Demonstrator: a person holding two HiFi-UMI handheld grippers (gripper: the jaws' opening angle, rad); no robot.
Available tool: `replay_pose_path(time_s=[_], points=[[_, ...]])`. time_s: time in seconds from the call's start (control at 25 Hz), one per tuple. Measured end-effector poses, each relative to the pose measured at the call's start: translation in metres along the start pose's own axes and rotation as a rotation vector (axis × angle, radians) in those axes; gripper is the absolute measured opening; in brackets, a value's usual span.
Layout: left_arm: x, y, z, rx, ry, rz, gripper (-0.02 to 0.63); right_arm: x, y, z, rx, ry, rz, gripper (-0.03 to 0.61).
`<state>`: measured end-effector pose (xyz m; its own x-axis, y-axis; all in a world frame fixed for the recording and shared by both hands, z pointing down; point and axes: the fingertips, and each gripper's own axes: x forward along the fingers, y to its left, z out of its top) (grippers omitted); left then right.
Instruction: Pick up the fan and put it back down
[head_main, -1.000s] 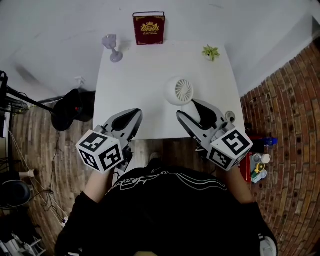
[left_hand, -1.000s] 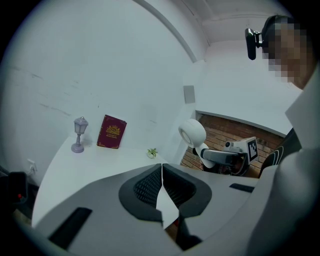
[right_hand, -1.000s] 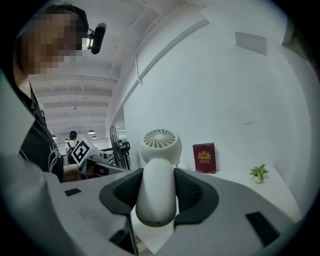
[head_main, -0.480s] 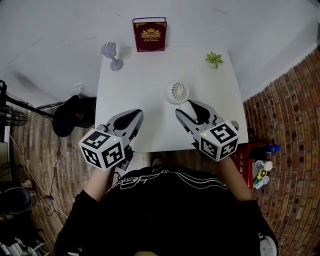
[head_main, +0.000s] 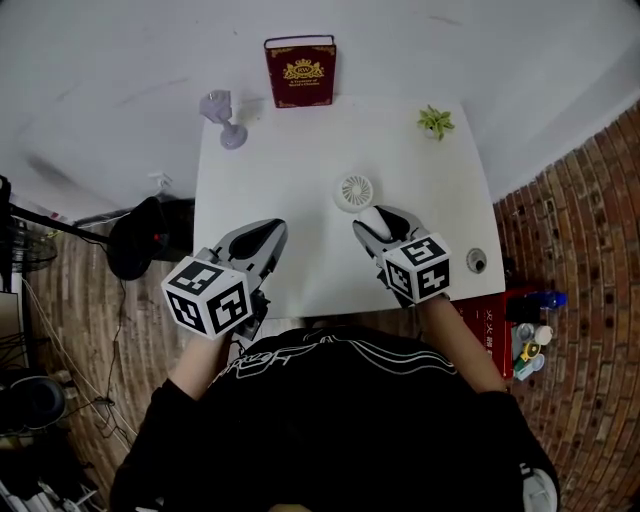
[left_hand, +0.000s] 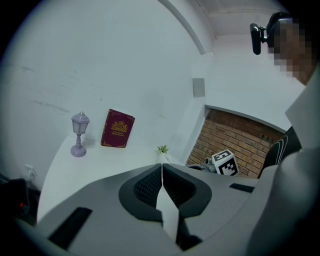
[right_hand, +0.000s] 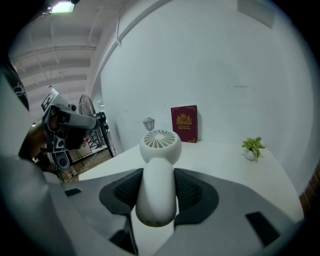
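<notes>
- Your right gripper (head_main: 378, 222) had its fingers pinching the rounded handle of the white plastic hand-held fan (right_hand: 157, 175). One pad pressed on each side, and the handle ran straight out between them.
- The fan's round grilled head sat just beyond the fingertips, above the right-middle part of the white desk (head_main: 290, 160). Its grille faced upward and the butt of the handle pointed back toward you. No view showed whether the fan's underside was touching the desk or hanging just clear of it.
- Your left gripper (head_main: 262, 235) hung over the near-left edge of the desk, well apart from the fan. Its fingers were pressed together with nothing between them.
- Along the far edge stood a lilac lantern-shaped lamp (head_main: 224, 108), a dark red book (head_main: 300, 72) upright against the wall and a small green potted plant (head_main: 436, 122). All three were well clear of the fan.
- By my reading, the pick-up was done and you were in the putting-down step, since the fan was in your grip and low over the desk.
- The next move called for settling the fan until its head and handle both rested on the desk. Only then should you have spread the fingers and drawn the gripper back along the line of the handle.
- The handle was round and smooth, so it could have rolled or been dragged if the pads let go unevenly.
</notes>
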<state>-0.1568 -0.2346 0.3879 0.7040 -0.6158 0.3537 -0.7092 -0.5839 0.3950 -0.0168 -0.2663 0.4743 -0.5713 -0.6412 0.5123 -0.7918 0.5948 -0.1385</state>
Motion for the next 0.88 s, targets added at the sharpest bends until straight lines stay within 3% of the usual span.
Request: replay_pose_path(time_s=[0.32,0.88], points=[[-0.001,0.014,-0.010,-0.023,0.013,0.016,0.032,0.026,-0.020,-0.052,0.040,0.117,-0.043,0.190],[-0.001,0.029,-0.008,-0.037,0.007,0.050,0.032,0.045,-0.036,-0.101,-0.021,0.254,-0.083,0.190]])
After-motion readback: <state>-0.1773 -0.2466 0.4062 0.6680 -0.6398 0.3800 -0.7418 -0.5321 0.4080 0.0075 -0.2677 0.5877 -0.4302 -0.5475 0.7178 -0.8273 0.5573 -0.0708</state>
